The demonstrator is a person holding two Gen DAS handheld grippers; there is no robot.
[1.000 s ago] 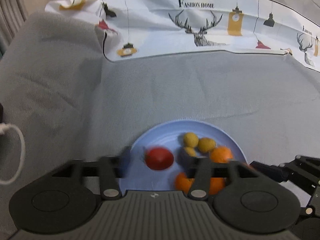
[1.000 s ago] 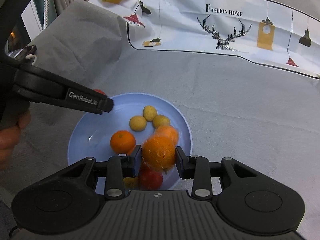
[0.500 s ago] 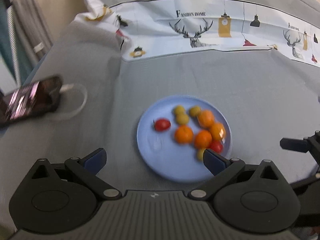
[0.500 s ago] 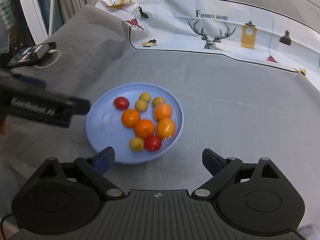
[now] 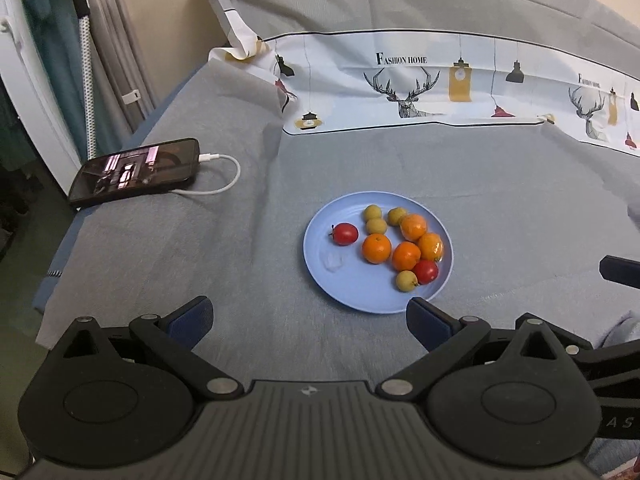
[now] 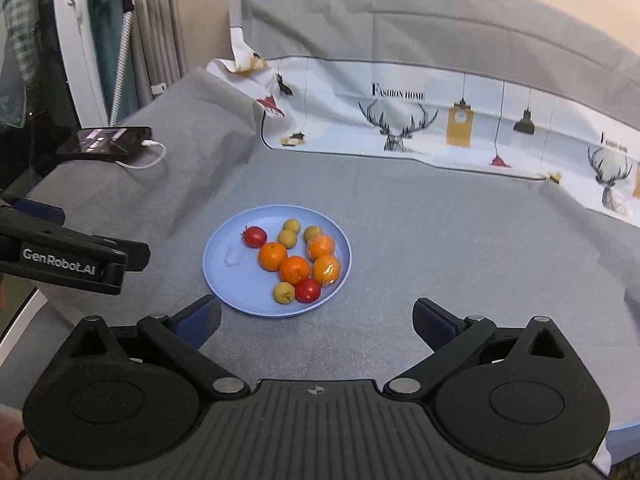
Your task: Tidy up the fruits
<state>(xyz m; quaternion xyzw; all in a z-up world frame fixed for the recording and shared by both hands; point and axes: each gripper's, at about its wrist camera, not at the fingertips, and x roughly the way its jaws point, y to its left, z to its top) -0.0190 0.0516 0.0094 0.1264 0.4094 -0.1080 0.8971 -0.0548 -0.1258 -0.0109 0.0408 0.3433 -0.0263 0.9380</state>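
A light blue plate (image 5: 340, 292) (image 6: 236, 296) lies on the grey cloth and holds several fruits: oranges (image 5: 376, 248) (image 6: 272, 256), two red tomatoes (image 5: 344, 234) (image 6: 255, 237) and small yellow-green fruits (image 5: 407, 281) (image 6: 284, 292). One orange (image 5: 431, 246) (image 6: 327, 269) is in clear wrap. My left gripper (image 5: 310, 316) is open and empty, held back from the plate's near edge. My right gripper (image 6: 316, 318) is open and empty, also short of the plate. The left gripper shows side-on in the right wrist view (image 6: 138, 256).
A black phone (image 5: 136, 171) (image 6: 104, 140) with a white charging cable (image 5: 224, 184) lies at the left edge of the cloth. A white printed cloth (image 5: 440, 88) (image 6: 440, 120) runs along the back. Curtains and a white frame (image 6: 72, 40) stand at the far left.
The right gripper let go of the wrapped orange onto the plate and opened. Both grippers pulled back and up from the plate; the left one opened too.
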